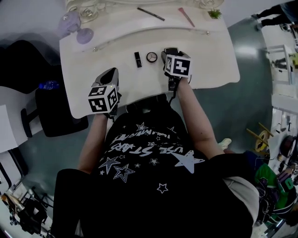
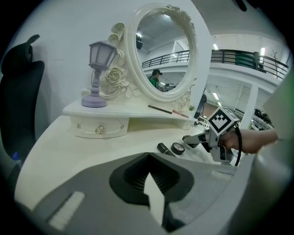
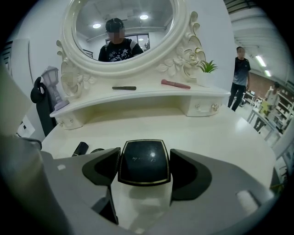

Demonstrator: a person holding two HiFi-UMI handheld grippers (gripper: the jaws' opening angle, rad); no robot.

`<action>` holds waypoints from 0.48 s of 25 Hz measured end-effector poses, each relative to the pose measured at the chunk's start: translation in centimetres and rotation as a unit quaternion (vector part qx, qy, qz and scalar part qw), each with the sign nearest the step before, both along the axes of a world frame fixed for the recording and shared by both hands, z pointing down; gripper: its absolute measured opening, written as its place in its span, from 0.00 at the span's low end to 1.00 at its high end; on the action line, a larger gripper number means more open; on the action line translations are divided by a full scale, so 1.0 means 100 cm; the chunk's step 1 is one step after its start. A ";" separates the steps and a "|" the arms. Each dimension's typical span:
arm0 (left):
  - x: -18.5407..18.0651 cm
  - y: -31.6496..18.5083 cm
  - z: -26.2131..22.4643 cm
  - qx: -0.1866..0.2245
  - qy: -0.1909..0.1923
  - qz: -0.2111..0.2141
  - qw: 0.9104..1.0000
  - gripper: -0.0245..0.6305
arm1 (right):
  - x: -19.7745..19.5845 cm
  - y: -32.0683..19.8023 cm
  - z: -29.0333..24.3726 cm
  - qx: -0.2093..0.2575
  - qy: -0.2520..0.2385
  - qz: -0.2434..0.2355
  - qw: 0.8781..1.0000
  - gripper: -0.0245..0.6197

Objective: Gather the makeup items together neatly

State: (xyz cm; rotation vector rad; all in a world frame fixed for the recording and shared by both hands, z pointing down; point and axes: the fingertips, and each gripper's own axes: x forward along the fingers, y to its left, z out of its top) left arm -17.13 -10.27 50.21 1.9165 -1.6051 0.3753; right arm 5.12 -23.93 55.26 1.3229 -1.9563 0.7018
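My right gripper [image 1: 171, 52] is shut on a black square compact [image 3: 144, 160], just above the white dressing table [image 1: 209, 60]; the left gripper view shows it at the right gripper [image 2: 190, 139]. Just left of it lie a small round compact [image 1: 151, 56] and a black lipstick [image 1: 138, 59]. On the raised back shelf rest a dark pencil [image 1: 150, 14] and a pink brush [image 1: 186, 16]. My left gripper [image 1: 110, 73] hangs over the table's front left, its jaws together with nothing between them.
A lilac lamp [image 1: 74, 25] stands at the shelf's left end, a small green plant [image 1: 214, 13] at its right. An oval mirror [image 2: 161, 50] rises behind the shelf. A black chair [image 1: 56, 111] sits left of the table. A person [image 3: 240, 73] stands far right.
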 end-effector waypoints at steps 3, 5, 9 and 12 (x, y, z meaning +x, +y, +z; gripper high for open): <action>-0.006 0.004 0.001 -0.001 0.000 0.003 1.000 0.04 | -0.005 0.001 0.003 0.000 0.003 0.003 1.000 0.60; -0.009 0.006 0.001 -0.001 0.000 0.004 1.000 0.04 | -0.007 0.002 0.004 -0.001 0.005 0.004 1.000 0.60; -0.012 0.007 0.001 0.001 0.001 0.006 1.000 0.04 | -0.010 0.002 0.008 -0.003 0.007 0.005 1.000 0.60; -0.014 0.008 0.002 0.001 0.002 0.006 1.000 0.04 | -0.011 0.002 0.013 -0.008 0.009 0.006 1.000 0.60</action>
